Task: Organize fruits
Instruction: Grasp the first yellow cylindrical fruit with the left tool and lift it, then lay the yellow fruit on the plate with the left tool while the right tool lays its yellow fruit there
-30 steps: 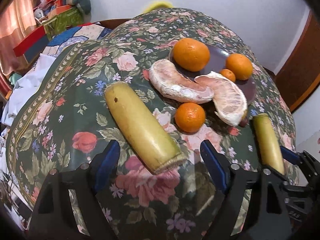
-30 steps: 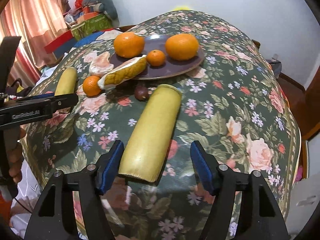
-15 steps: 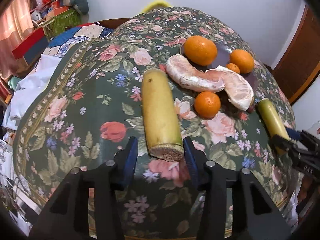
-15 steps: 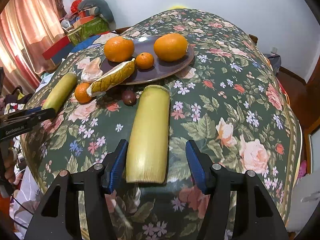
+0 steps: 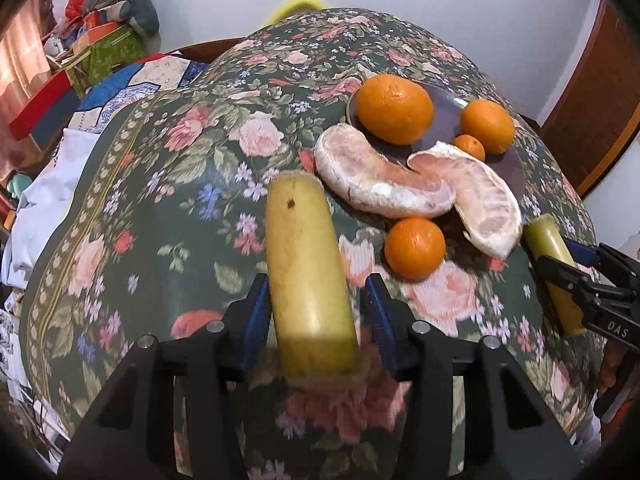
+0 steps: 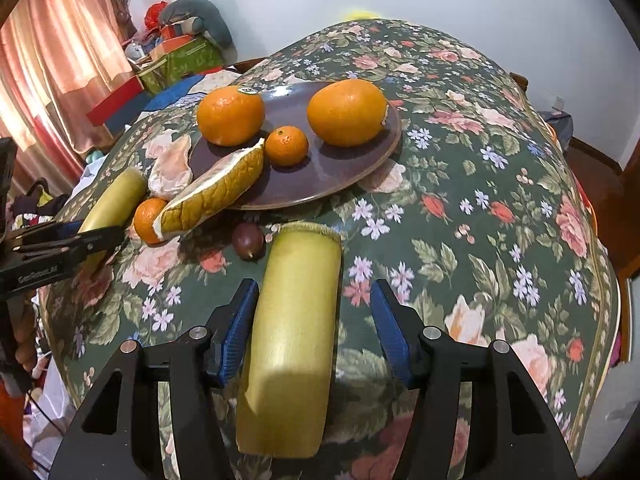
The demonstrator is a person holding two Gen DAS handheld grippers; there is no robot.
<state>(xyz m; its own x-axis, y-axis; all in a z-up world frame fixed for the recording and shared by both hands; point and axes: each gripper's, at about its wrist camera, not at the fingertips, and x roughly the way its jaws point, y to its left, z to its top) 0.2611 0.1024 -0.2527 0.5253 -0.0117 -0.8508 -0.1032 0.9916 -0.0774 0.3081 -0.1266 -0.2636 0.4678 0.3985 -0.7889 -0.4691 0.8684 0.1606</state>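
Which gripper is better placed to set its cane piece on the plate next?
Right, probably: right gripper straddles its cane piece, bare plate straight ahead; pomelo segments block the left gripper.

Desk [image 6: 460, 208] right of plate [image 6: 360, 168] lies open; pomelo segments [image 5: 384, 184], mandarin [image 5: 415, 248] crowd its left.

Count on the green floral tablecloth [image 6: 460, 208]:
- yellow-green cut cane sections: 2 [image 6: 292, 344] [image 6: 114, 204]
- large oranges: 2 [image 6: 231, 115] [image 6: 347, 113]
- small mandarins: 2 [image 6: 287, 146] [image 6: 147, 220]
- peeled pomelo wedges: 2 [image 5: 380, 180] [image 5: 486, 204]
- dark purple passion fruit: 1 [image 6: 248, 240]
- brown round plate: 1 [image 6: 352, 172]
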